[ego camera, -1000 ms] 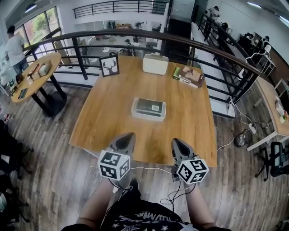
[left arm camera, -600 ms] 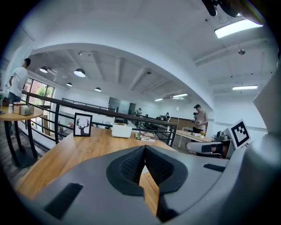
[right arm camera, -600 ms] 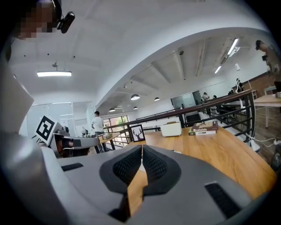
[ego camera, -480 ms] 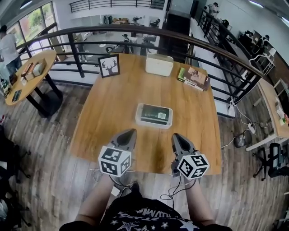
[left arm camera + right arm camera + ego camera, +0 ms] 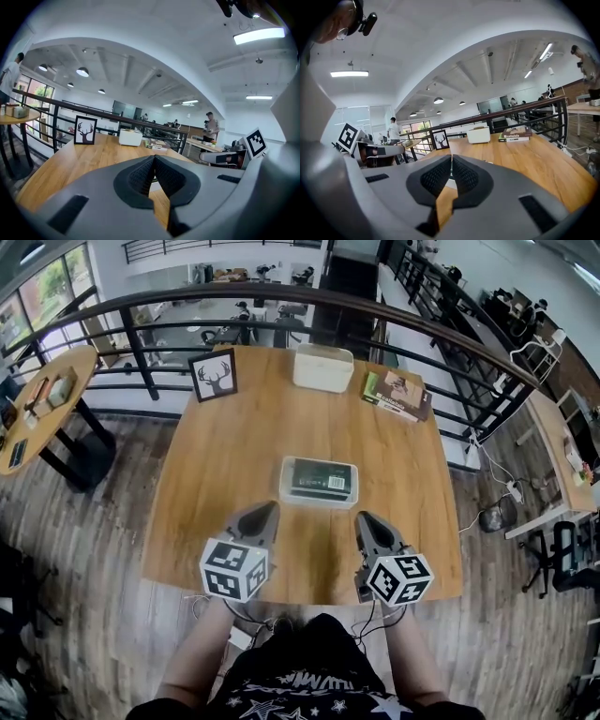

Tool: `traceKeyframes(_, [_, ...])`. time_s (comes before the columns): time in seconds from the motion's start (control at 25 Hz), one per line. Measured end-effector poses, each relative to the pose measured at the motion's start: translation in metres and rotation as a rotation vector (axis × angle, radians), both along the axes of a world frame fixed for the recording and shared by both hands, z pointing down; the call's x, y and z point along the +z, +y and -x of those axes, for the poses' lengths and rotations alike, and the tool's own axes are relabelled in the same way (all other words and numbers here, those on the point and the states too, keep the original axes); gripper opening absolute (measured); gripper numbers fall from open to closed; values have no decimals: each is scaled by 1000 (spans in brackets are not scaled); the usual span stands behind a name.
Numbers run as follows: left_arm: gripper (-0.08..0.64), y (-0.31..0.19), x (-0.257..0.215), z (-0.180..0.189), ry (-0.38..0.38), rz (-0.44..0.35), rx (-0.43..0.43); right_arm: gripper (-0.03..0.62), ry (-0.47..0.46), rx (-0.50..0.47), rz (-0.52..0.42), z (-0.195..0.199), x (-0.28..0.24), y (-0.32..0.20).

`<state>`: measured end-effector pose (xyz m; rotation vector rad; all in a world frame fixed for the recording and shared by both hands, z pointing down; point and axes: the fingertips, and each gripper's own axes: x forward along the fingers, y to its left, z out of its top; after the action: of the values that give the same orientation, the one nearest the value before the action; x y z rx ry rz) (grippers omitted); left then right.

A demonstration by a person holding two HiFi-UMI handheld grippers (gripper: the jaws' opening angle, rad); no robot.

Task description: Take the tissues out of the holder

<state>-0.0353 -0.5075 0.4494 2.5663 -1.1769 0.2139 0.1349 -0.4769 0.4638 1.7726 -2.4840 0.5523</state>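
Item one, the holder (image 5: pixel 318 482): a clear, shallow, rectangular tray lying flat near the middle of the wooden table (image 5: pixel 225 465), long side running left to right. Inside it sits a dark pack (image 5: pixel 321 478) with a pale label at its right end, filling most of the tray; whether the pack is sealed I cannot tell. Item two, my left gripper (image 5: pixel 265 513): on the near side of the holder and slightly left of it, apart from it, its jaws pressed together tip to tip with nothing between them. Item three, my right gripper (image 5: pixel 365 519): on the near side of the holder and slightly right of it, also apart from it, its jaws likewise closed on nothing. Both point towards the far edge of the table, and each marker cube sits over the near edge. Far side of the table, left to right: a framed deer picture (image 5: pixel 214 375) standing upright at the far-left corner, a white box (image 5: pixel 323 367) at the middle of the far edge, and a small stack of books (image 5: pixel 397 395) towards the far-right corner, all well apart from the holder. Beyond the table: a dark railing (image 5: pixel 187 307) curving along its far side, and a round side table (image 5: pixel 42 418) off to the far left.
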Motion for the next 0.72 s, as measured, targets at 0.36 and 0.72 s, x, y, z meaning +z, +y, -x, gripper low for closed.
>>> traceKeyframes(0.36, [12, -14, 6, 6, 7, 10, -12, 17, 55, -28, -15, 2, -2, -25])
traceKeyframes(0.72, [12, -51, 18, 8, -32, 30, -46, 18, 180, -213, 61, 19, 27, -73])
